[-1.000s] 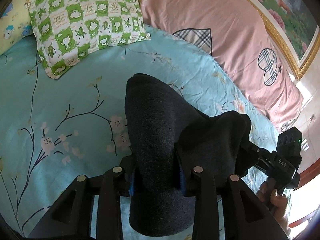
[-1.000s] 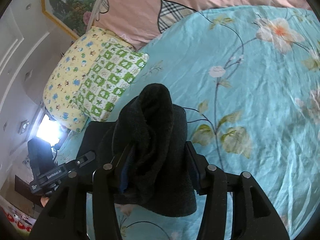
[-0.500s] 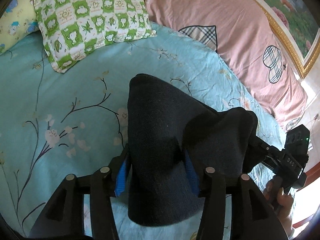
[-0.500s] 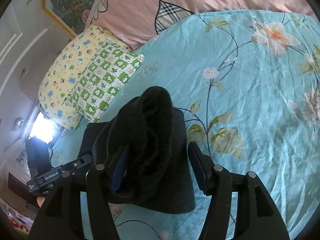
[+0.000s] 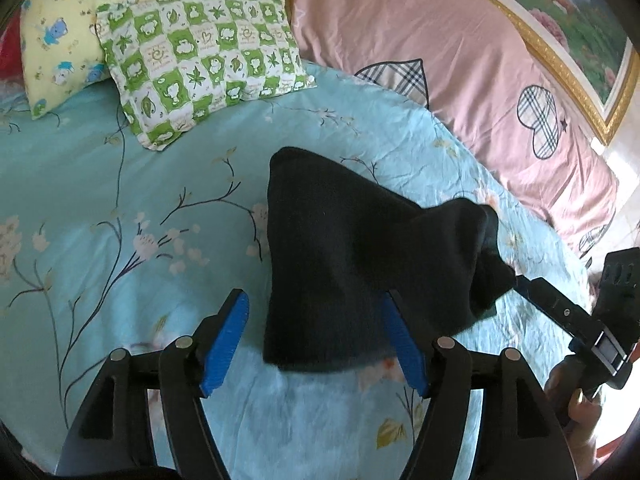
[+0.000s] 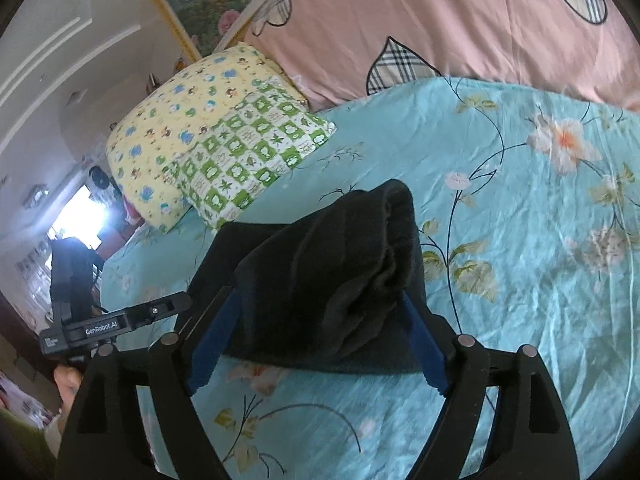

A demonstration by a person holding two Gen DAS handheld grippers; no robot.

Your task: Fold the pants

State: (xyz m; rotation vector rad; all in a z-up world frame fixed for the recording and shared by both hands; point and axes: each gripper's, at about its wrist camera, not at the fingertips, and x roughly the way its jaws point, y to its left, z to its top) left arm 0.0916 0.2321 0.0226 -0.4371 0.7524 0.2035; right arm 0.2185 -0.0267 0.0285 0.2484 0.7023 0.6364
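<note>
the folded dark pants (image 5: pixel 360 264) are laid on the bed (image 5: pixel 120 264), likely so the fold settles. both the left gripper (image 5: pixel 316 340) and right gripper (image 6: pixel 316 344) are being opened, the jaws released around the cloth.

left gripper (image 5: pixel 316 340): black frame, blue pads, silver screws | right gripper (image 6: pixel 316 344): same

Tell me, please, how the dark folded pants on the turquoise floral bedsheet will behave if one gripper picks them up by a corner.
The dark folded pants would probably droop and unfold: their thick knit cloth already sags in soft rolls. They look fuzzy, so the blue-padded fingers should hardly slip. On the turquoise floral bedsheet, pushing would likely bunch them up.
</note>
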